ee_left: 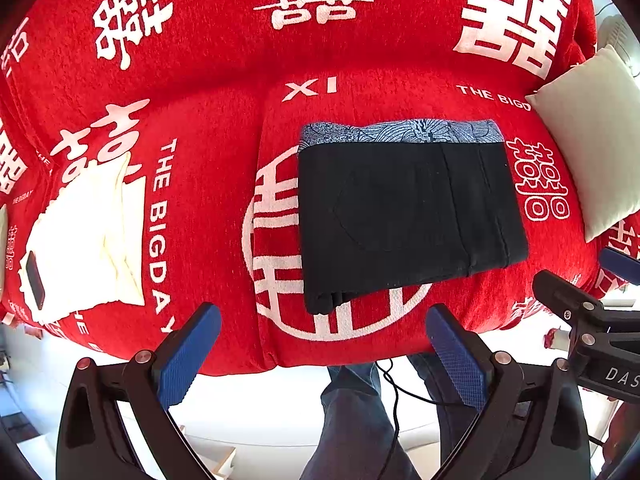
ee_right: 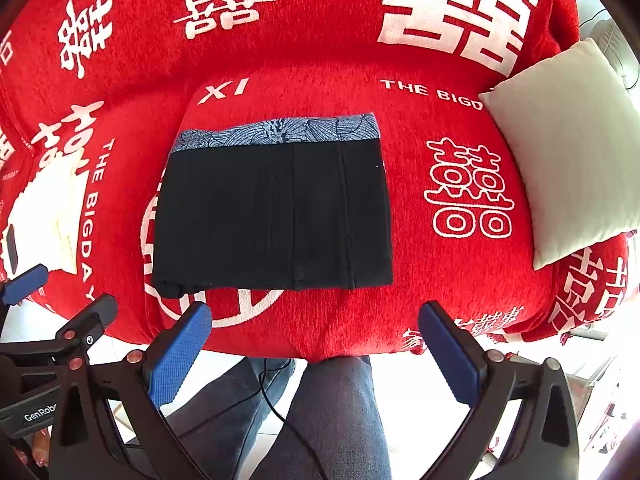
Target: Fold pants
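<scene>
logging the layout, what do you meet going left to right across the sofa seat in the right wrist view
phone on the cream cloth → folded black pants → white double-happiness print → pale cushion

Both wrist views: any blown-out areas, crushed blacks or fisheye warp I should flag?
Left wrist view: floor below the red sofa cover is blown out white; the black pants are nearly detail-less, pocket seam faint; edges bend strongly. Right wrist view: same overexposed floor, the pants crushed dark, the cushion stretched at the rim; focus sharp in both.
</scene>
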Action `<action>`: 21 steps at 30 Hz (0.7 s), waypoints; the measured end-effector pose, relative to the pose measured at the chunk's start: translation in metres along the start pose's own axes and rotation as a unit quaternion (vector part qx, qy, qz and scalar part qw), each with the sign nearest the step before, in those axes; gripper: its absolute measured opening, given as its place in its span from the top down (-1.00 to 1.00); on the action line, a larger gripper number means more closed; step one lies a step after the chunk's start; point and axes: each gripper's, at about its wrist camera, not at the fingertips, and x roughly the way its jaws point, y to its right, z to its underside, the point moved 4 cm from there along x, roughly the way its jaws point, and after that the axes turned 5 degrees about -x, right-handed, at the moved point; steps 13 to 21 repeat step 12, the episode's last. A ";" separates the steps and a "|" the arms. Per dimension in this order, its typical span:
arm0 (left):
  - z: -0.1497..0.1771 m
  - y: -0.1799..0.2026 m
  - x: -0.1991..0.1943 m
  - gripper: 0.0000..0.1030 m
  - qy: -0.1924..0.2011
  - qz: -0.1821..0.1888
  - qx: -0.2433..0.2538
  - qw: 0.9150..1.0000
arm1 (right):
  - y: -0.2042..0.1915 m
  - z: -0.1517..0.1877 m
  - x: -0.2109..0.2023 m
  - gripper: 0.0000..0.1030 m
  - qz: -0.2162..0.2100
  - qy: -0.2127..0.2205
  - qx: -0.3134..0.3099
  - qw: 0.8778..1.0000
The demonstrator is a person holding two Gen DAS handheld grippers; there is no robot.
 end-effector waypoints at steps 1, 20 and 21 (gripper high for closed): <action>0.000 0.000 0.001 -0.99 0.000 0.001 -0.001 1.000 | 0.000 0.000 0.000 -1.00 0.000 0.000 0.000 1.000; -0.002 0.001 0.000 -0.99 0.003 0.015 -0.003 1.000 | 0.003 -0.001 0.002 -1.00 0.001 -0.002 0.001 1.000; -0.002 0.001 0.000 -0.99 0.003 0.015 -0.003 1.000 | 0.003 -0.001 0.002 -1.00 0.001 -0.002 0.001 1.000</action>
